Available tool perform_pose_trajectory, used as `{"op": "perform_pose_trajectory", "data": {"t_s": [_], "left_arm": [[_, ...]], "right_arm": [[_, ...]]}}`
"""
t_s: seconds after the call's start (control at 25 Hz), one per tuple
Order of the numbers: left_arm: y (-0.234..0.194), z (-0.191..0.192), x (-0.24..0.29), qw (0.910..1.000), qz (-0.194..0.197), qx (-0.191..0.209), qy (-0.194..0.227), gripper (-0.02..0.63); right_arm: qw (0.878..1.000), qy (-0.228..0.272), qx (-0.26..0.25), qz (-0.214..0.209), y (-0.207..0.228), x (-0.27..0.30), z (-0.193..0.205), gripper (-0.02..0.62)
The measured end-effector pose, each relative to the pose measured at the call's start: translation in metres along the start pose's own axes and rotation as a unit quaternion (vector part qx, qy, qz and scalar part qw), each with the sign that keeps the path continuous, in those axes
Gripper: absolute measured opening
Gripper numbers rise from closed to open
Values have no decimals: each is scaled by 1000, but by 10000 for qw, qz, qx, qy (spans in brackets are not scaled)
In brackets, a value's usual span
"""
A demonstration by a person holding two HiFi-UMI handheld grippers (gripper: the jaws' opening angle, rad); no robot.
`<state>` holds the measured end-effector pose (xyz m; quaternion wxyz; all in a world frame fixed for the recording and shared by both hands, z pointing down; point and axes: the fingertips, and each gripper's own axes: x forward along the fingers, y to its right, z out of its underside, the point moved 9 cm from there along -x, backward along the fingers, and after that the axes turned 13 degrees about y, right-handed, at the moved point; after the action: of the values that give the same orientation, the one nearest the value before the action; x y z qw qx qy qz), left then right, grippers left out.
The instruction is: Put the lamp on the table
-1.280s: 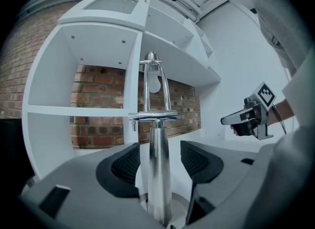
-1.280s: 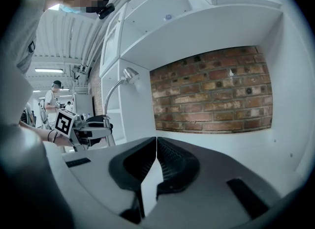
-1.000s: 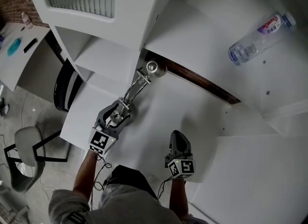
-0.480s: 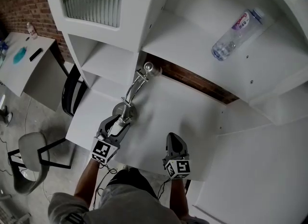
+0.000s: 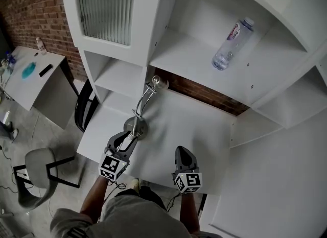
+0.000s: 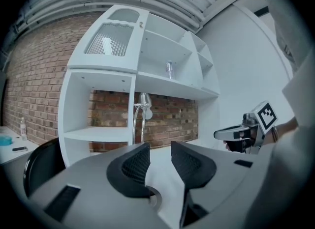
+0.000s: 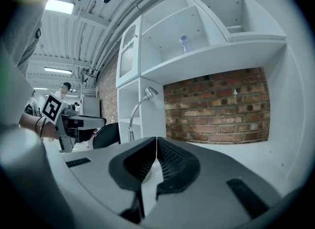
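- Side desk, far left, apart from the work area. Small items on top, too small to tell.
- Chair, pale seat, on the floor below the desk.
- Left gripper: jaws part-way apart and have just been closing. Nothing pinched; pads touch nothing. Only table and the rim of the lamp base show low in the gap. Tips just short of the lamp base.
- Lamp: stands on the table, back-left area, round base flat. Stem upright, long axis vertical, bending at the top to a head near the shelf unit. Lies straight ahead of the left gripper, so the left hand is the nearer one. Judged: placing looks done; next move prob. just clearing away from the base w/o knocking the stem.
- Table: white top, otherwise bare round the lamp.
- Right gripper: jaws closed together, holding nothing. Sits to the right of the lamp, well apart from it.
- Bottle: clear plastic, lying on its side on an upper shelf, right of centre. Not part of the job.
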<state>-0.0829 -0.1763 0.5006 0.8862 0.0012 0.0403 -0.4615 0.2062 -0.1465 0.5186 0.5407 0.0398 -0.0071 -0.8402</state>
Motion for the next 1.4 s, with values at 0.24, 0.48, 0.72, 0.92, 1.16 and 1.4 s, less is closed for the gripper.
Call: {"op": "perform_pose_trajectory", "data": {"t_s": [0.24,0.48,0.72,0.92,1.16,1.4], "left_arm": [[10,-13,-13,10000,50,11,-4,87],[18,-26,-25,9999,86,-5,78,71],[26,-30,-36,9998,51,16,169,50],[34,-31,-52,9997,-124,-30,186,27],[36,-33,-67,9996,-185,-34,202,8],[35,-34,-74,9996,-187,81,170,8]], "right_arm": [[9999,72,19,-132,-14,-5,-12,25],[9996,164,2,-210,-29,-10,-20,25],[9993,247,-5,-267,-40,-18,-21,25],[9990,286,-20,-355,-51,-27,-22,23],[9985,368,-12,-400,-61,-33,-26,25],[9980,456,-50,-425,-66,-35,-31,25]]}}
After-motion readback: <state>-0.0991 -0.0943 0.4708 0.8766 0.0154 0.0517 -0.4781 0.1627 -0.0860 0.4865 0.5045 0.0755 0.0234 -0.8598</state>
